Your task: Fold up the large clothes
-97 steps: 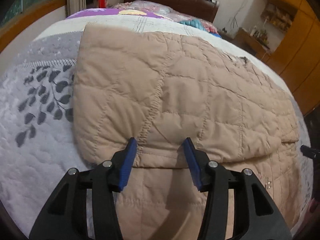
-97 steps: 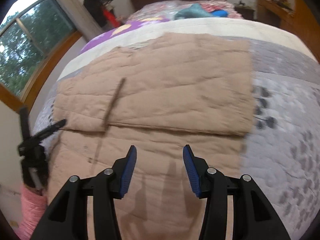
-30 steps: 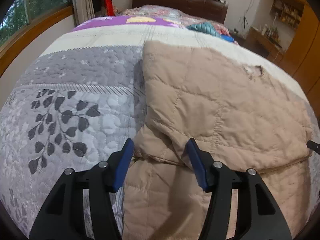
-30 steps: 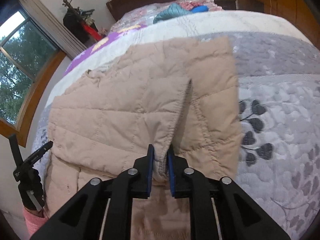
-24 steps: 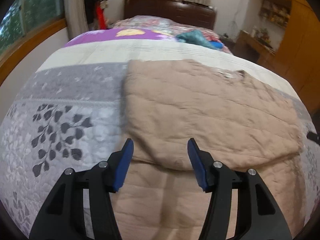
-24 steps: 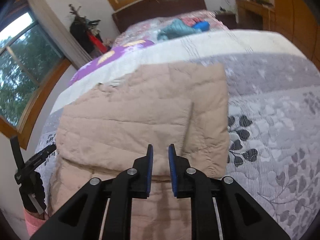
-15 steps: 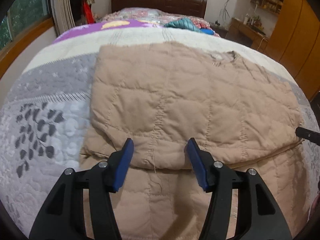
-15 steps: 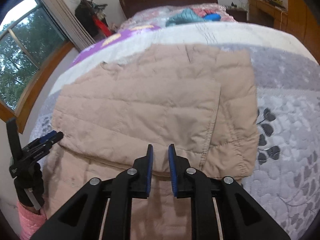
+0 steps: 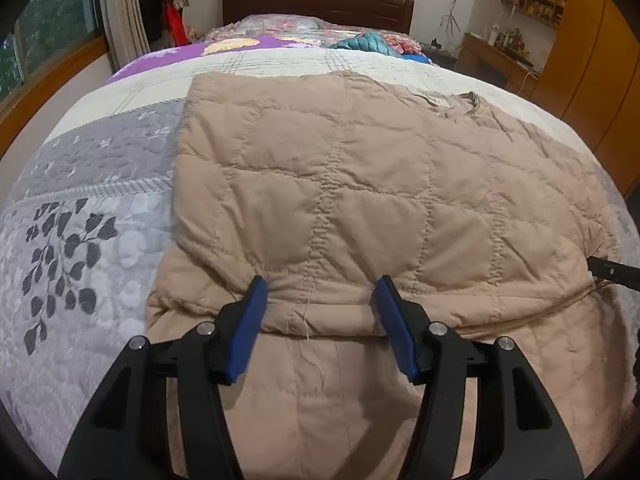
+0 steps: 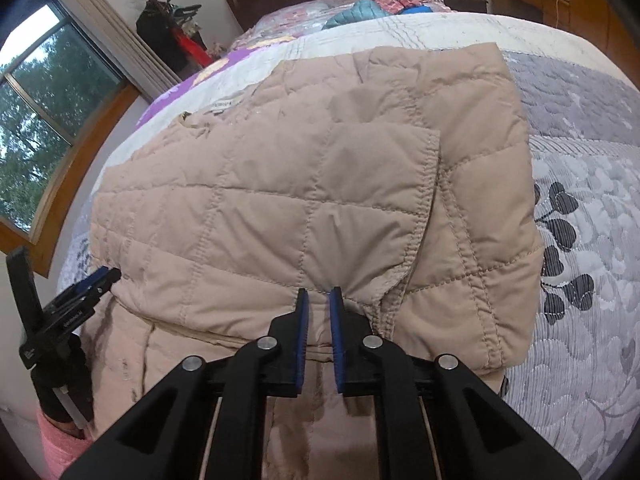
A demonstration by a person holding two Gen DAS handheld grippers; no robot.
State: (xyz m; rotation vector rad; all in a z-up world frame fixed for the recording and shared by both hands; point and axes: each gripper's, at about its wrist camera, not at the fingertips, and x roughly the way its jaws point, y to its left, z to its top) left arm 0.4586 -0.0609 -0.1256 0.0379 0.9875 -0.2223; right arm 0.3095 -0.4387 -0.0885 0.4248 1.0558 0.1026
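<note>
A beige quilted jacket [image 9: 360,184] lies spread on the bed, its far part folded back over the near part. The folded edge runs across just ahead of both grippers. My left gripper [image 9: 320,308] is open, and the thick fold sits between its blue pads [image 9: 248,320] without being squeezed. In the right wrist view the same left gripper [image 10: 106,276] rests at the jacket's left corner. My right gripper [image 10: 318,294] is shut on the jacket's [image 10: 280,200] folded edge, and the cloth puckers at its tips. The right gripper's black tip [image 9: 612,270] also shows at the right edge of the left wrist view.
A grey bedspread with a dark leaf pattern [image 9: 64,248] covers the bed on both sides of the jacket. Teal and patterned clothes [image 9: 360,42] lie by the dark headboard. A window [image 10: 36,120] is on the left, wooden cabinets [image 9: 592,52] on the right. A pink sleeve [image 10: 60,440] holds the left gripper.
The flap that my right gripper held raised a second ago now lies flat on the jacket. The folded edge has come to rest between my left fingers.
</note>
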